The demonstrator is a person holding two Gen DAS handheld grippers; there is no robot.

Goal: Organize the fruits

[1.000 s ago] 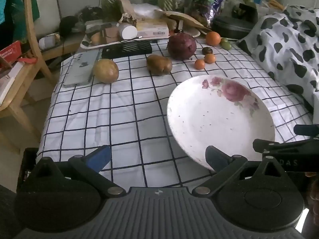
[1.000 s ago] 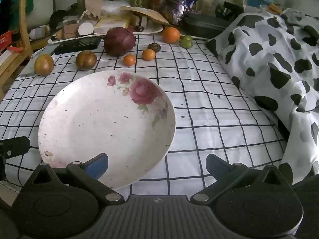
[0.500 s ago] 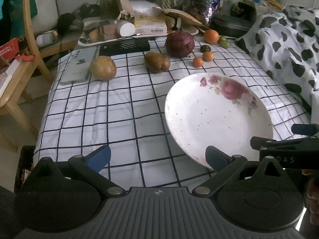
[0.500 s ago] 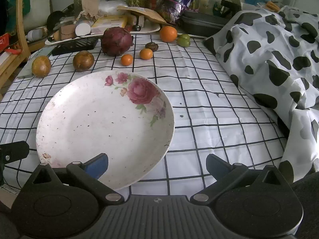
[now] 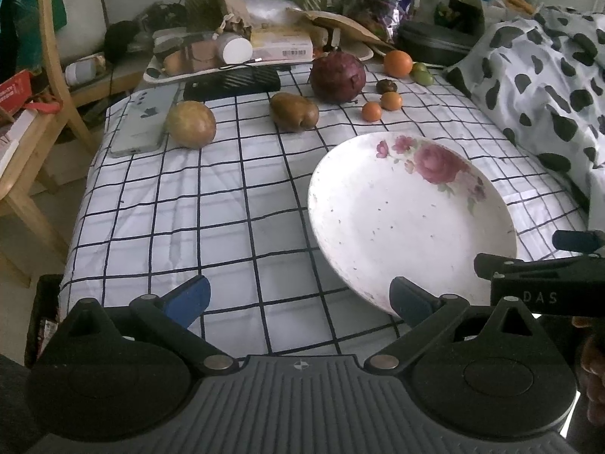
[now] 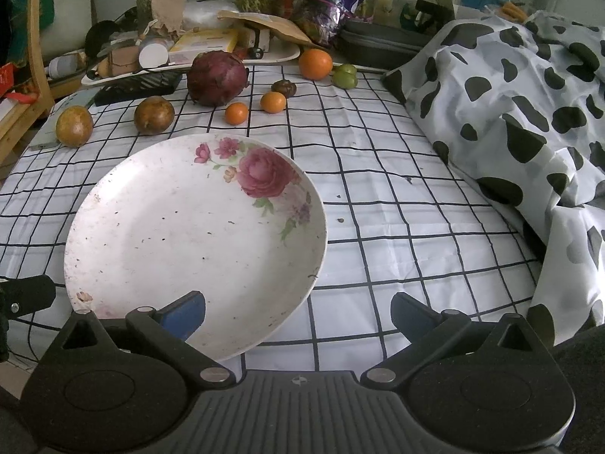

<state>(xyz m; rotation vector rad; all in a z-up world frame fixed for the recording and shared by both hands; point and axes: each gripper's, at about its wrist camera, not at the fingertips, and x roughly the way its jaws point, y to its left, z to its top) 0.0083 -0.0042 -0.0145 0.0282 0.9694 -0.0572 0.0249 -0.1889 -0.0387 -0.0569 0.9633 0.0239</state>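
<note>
Nearest the cameras, the left gripper [image 5: 298,297] and the right gripper [image 6: 297,308] both hang with their blue-tipped fingers spread wide and nothing between them, low over the near edge of a checked cloth [image 5: 227,204]. The white plate [image 6: 159,234], the landmark here, lies on that cloth with a pink rose print on its far right rim and dark specks across its bare face; the left gripper sits at its near left, the right gripper at its near right, one blue fingertip of each overlapping the plate's near rim in its own view. Beyond the plate the fruits lie loose on the cloth: far left of it a yellow-brown round fruit [image 5: 191,124] beside a grey phone [image 5: 143,121], then a darker brown fruit [image 5: 294,111], and straight past the plate two small orange fruits [image 6: 236,113] just beside each other. Farther back stand a big purple-red fruit [image 6: 217,77], a small dark fruit [image 6: 284,87], a large orange [image 6: 315,63] and green fruits [image 6: 345,75]. To the plate's right lies a cow-spotted blanket [image 6: 529,113]; behind all, a cluttered tray [image 5: 189,72].
</note>
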